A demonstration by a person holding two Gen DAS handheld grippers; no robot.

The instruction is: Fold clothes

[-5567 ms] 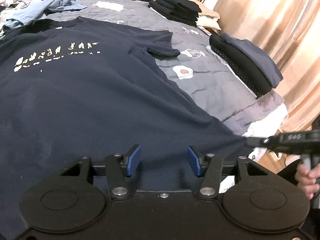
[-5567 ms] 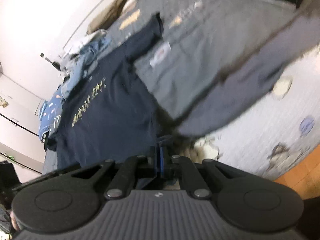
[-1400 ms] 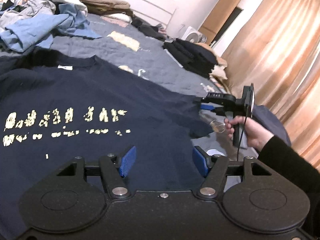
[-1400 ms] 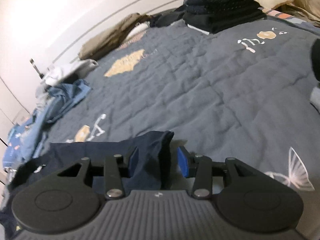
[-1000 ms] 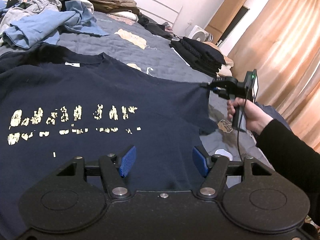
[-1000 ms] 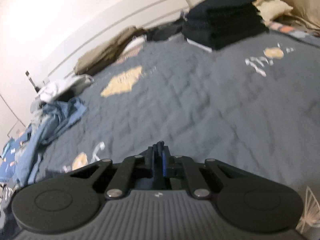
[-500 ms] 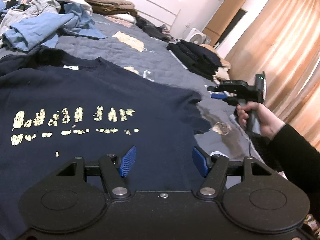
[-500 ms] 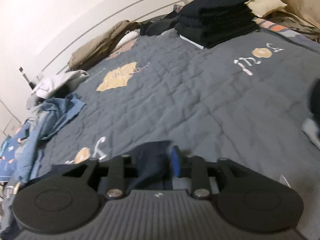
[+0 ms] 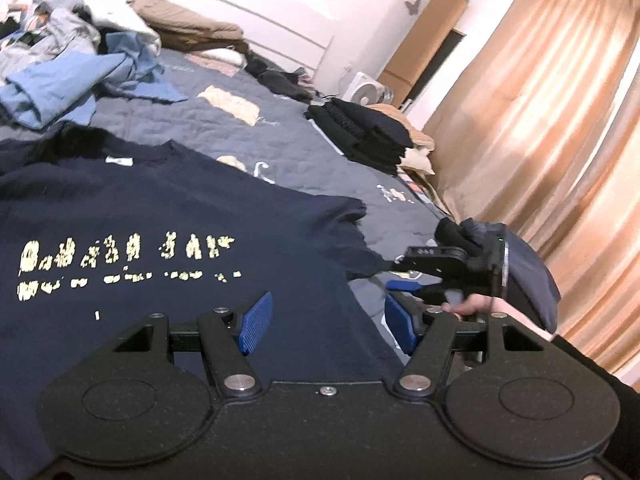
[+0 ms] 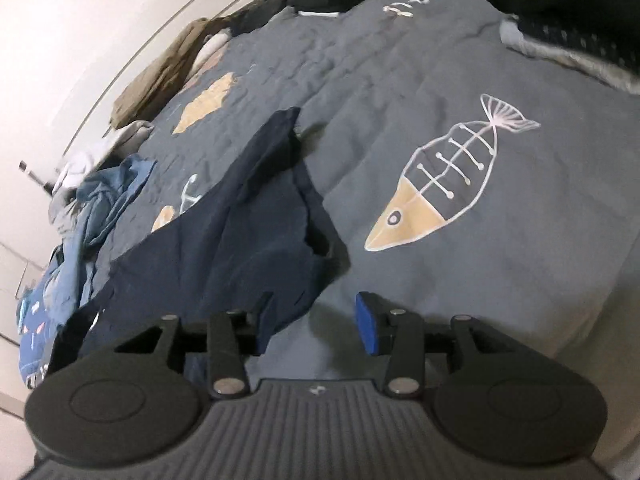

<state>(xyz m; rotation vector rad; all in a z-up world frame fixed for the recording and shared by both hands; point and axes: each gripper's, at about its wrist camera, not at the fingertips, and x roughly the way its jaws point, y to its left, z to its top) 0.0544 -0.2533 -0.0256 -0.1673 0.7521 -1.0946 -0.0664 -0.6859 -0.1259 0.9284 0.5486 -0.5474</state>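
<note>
A navy T-shirt (image 9: 160, 220) with cream lettering lies face up on the grey bedspread (image 9: 320, 152). My left gripper (image 9: 326, 322) hovers open over the shirt's right side, and its blue pads grip nothing. The right sleeve (image 10: 260, 208) lies spread out on the bedspread. Just in front of that sleeve's hem is my right gripper (image 10: 316, 326). Its jaws are opening, and only bare bedspread shows between the pads. In the left wrist view the right gripper (image 9: 400, 276) sits beside the sleeve (image 9: 344, 224), held by a hand (image 9: 476, 304).
A folded black stack (image 9: 368, 132) sits far back on the bed, and a folded dark garment (image 9: 528, 272) lies by the right edge. Loose blue clothes (image 9: 60, 80) are heaped at the far left. A fish print (image 10: 436, 176) marks the bedspread. Curtains (image 9: 560, 120) hang on the right.
The right gripper, shut on the sleeve a second ago, has opened and let it go, then drawn back and down. The sleeve now lies flat. The left gripper rose slightly.
</note>
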